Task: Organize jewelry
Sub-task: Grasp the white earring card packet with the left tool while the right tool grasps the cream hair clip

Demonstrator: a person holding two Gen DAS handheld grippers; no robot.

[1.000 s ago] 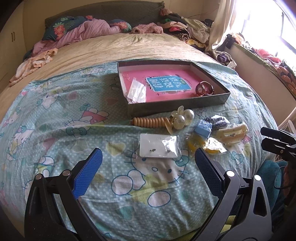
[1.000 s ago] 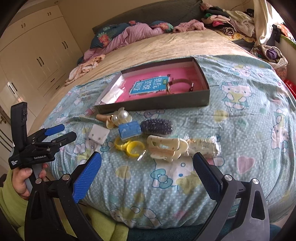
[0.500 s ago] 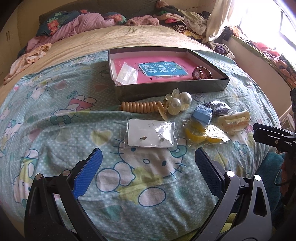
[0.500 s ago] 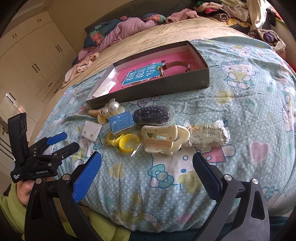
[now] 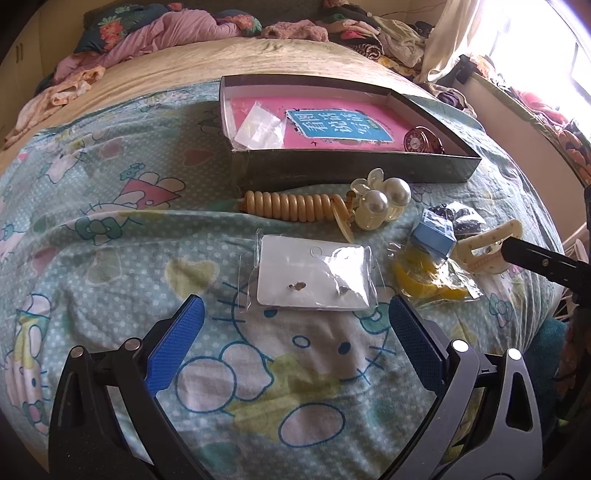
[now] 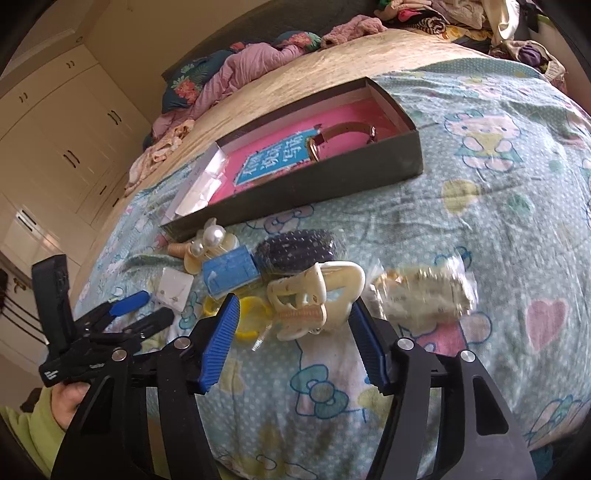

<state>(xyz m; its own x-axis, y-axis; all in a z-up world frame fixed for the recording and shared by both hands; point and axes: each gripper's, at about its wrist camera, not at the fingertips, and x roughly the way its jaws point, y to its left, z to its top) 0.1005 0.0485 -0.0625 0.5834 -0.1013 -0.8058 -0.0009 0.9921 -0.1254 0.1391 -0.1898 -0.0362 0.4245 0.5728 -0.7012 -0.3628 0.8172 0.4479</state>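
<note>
A dark box [image 5: 347,173] with a pink lining holds a watch [image 5: 419,140] and a clear packet [image 5: 260,127]; it also shows in the right wrist view [image 6: 332,177]. My left gripper [image 5: 295,332] is open just short of a bagged earring card [image 5: 314,275]. My right gripper [image 6: 295,332] is open, its fingers either side of a cream hair claw [image 6: 310,295]. Near it lie a blue box [image 6: 231,273], a dark beaded piece [image 6: 295,249], a yellow ring [image 6: 251,314] and a bagged cream clip [image 6: 424,291]. A pearl clip [image 5: 380,205] and a coiled tan hair tie [image 5: 291,201] lie before the box.
Everything lies on a soft bed with a teal cartoon cover [image 5: 110,258]. Piled clothes [image 5: 155,33] sit at the head of the bed. Wardrobes [image 6: 55,147] stand at the left in the right wrist view. The bed edge drops off at the right [image 5: 554,314].
Both grippers have moved forward and lower toward the items. The right gripper has narrowed around the cream hair claw. The left gripper has closed in on the earring card.
</note>
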